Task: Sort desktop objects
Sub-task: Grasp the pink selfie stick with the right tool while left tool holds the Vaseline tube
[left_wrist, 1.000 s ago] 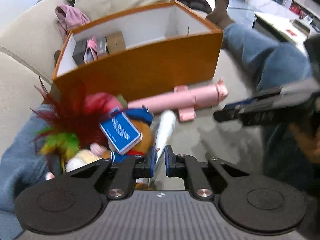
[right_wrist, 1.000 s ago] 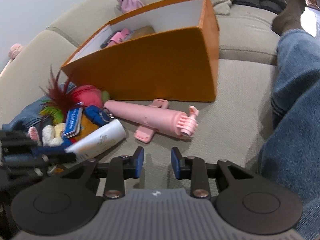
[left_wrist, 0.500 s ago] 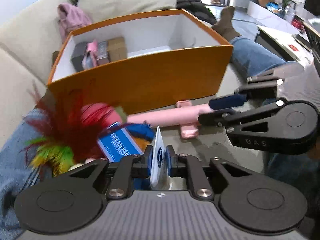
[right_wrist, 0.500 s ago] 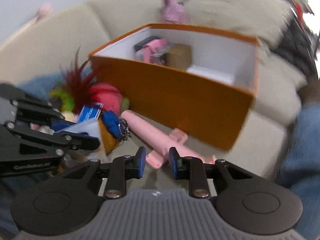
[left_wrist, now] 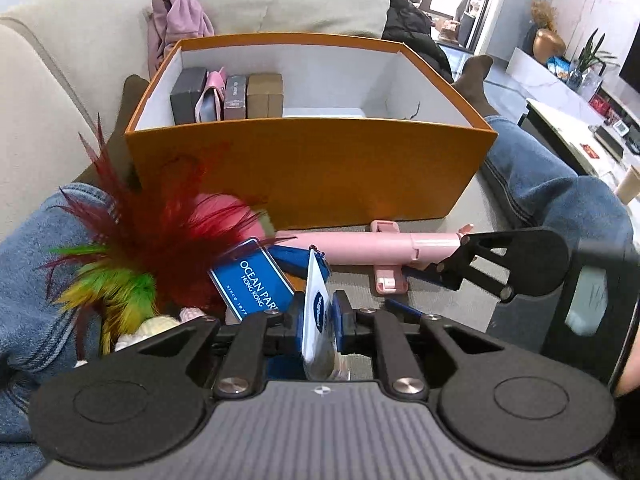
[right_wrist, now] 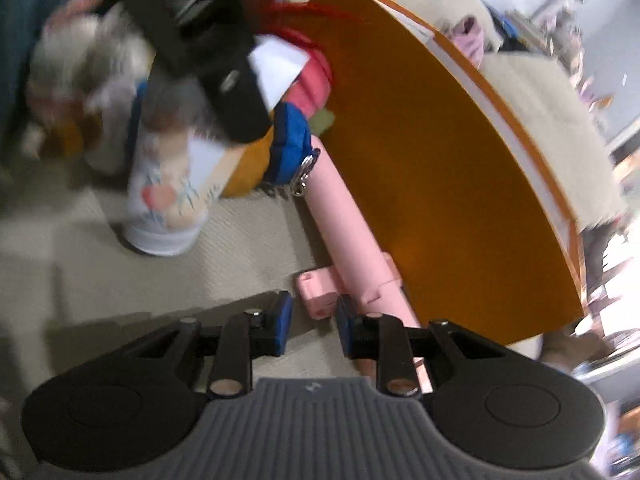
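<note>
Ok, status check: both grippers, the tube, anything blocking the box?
Left gripper shut on the tube. Right gripper closing around the pink stick's clip, no pad contact visible. Box open-topped; nothing seen blocking it.

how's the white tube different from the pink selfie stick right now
The white tube is clamped between the left tongs; the pink selfie stick lies loose on the sofa cushion.

The tube stands on end with its cap down, while the stick lies flat along the orange box.

The tube is short and printed; the stick is long and plain pink.

Both are outside the box.
</note>
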Action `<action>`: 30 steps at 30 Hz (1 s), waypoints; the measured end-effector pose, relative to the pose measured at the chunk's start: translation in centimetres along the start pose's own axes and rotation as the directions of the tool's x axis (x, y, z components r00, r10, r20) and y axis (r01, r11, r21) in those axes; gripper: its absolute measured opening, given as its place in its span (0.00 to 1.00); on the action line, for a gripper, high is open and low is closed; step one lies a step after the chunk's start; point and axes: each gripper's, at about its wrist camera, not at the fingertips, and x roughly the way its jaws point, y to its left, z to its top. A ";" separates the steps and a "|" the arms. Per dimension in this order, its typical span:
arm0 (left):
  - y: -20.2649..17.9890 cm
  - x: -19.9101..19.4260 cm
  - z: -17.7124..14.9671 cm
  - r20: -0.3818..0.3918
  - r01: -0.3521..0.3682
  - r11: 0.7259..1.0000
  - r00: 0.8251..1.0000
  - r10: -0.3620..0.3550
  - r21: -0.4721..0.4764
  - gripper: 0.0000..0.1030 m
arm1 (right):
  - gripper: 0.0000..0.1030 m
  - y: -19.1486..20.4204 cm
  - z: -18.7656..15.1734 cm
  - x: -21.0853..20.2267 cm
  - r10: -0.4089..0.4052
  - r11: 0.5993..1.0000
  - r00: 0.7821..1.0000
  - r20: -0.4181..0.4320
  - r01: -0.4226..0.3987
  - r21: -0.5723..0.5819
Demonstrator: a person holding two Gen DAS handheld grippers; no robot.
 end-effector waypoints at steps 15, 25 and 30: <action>0.5 -0.3 -0.6 0.023 0.019 1.000 1.000 -0.018 -0.022 0.15 | 0.05 -2.2 0.4 -4.2 -0.066 0.998 0.994 0.086 0.064 0.030; 0.6 -0.5 -0.7 0.025 0.023 0.999 0.999 -0.022 -0.035 0.15 | 0.03 -10.6 -0.5 -3.0 0.361 0.803 0.930 0.077 -0.352 0.481; 0.8 -0.5 -0.8 0.024 0.034 0.998 0.999 -0.033 -0.044 0.15 | 0.25 -12.1 -2.6 -2.6 0.444 0.648 0.884 0.147 -0.431 0.628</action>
